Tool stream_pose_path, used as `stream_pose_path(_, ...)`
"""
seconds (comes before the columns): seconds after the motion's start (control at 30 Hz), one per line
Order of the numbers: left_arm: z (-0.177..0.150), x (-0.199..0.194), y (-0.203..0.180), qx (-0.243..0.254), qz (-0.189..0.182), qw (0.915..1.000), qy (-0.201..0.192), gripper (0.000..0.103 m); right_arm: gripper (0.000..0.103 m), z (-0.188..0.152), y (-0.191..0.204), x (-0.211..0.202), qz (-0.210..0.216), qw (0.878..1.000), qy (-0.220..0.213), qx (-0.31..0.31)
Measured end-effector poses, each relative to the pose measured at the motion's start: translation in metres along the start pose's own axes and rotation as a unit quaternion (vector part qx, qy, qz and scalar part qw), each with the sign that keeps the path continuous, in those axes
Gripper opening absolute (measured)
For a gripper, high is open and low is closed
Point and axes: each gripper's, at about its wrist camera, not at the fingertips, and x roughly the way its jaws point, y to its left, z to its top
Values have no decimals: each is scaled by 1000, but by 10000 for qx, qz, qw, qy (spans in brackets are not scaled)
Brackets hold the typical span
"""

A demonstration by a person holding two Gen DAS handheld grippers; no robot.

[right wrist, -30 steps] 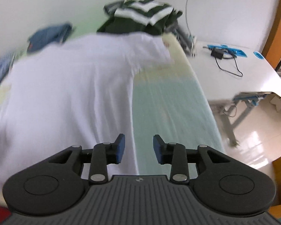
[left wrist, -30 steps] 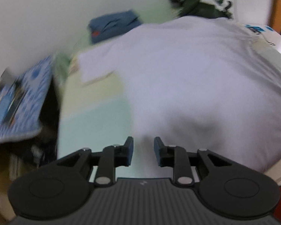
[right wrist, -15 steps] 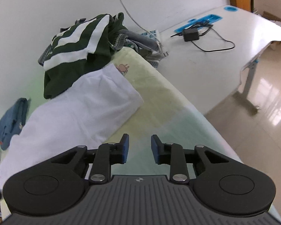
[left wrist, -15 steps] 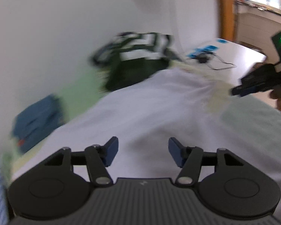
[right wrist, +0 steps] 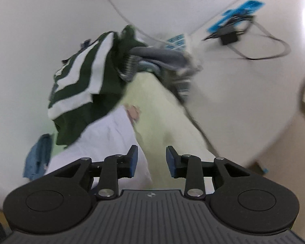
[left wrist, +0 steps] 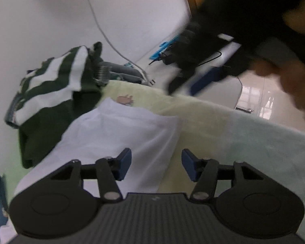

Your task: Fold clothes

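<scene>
A bed [left wrist: 244,134] with a pale yellow and green sheet is filling both views, beside a white tabletop [right wrist: 244,93] carrying a black charger [right wrist: 229,37] and cable. A white shirt [left wrist: 120,134] is lying flat on the bed, one corner reaching toward the far end. A green and white striped garment [left wrist: 50,89] is sitting heaped just beyond it, against the wall. A blue garment [right wrist: 38,156] is lying farther off at the left. The left tongs [left wrist: 156,165] are hovering over the shirt's edge, jaws having just been narrowing slightly, wide apart and holding nothing. The right tongs [right wrist: 151,161] are hanging partly open and empty over the shirt's edge, having just been widening.
</scene>
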Motion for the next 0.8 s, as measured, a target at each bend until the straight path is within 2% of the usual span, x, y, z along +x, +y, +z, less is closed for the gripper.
stream_pose_path(0.1,2,1,-6,70,60,9999,-52,58,36,28,2,25,174,9997,160,-90)
stream_pose_path(0.2,3,-3,-13,108,-70,9998,-162,74,38,45,6,45,319,9988,302,-204)
stream_pose_path(0.23,3,-2,-14,113,-70,9997,-183,73,39,51,8,51,367,9984,349,-242)
stream_pose_path(0.27,4,-1,-15,117,-58,9997,-200,71,39,55,10,59,432,9977,423,-308)
stream_pose_path(0.3,5,1,-16,121,-47,9997,-218,64,39,58,12,66,483,9970,481,-359)
stream_pose_path(0.33,6,2,-17,125,-36,9996,-235,51,39,61,14,73,536,9961,557,-437)
stream_pose_path(0.37,7,5,-16,66,-58,9997,-224,47,39,64,17,81,589,9949,633,-516)
stream_pose_path(0.57,10,11,3,-541,-150,9984,-96,41,39,65,31,110,888,9870,618,-1188)
stream_pose_path(0.63,12,16,1,-531,-67,9985,-57,17,38,65,31,116,1006,9846,588,-1301)
stream_pose_path(0.67,12,17,-2,-514,-41,9987,-52,12,36,65,32,118,1019,9838,582,-1356)
stream_pose_path(0.73,13,16,-9,-500,17,9987,-48,4,6,65,32,122,1044,9820,568,-1465)
stream_pose_path(0.77,14,15,-11,-531,71,9985,-56,3,1,65,31,123,1016,9819,604,-1483)
stream_pose_path(0.8,15,14,-12,-567,128,9983,-66,2,1,66,30,121,1027,9822,581,-1459)
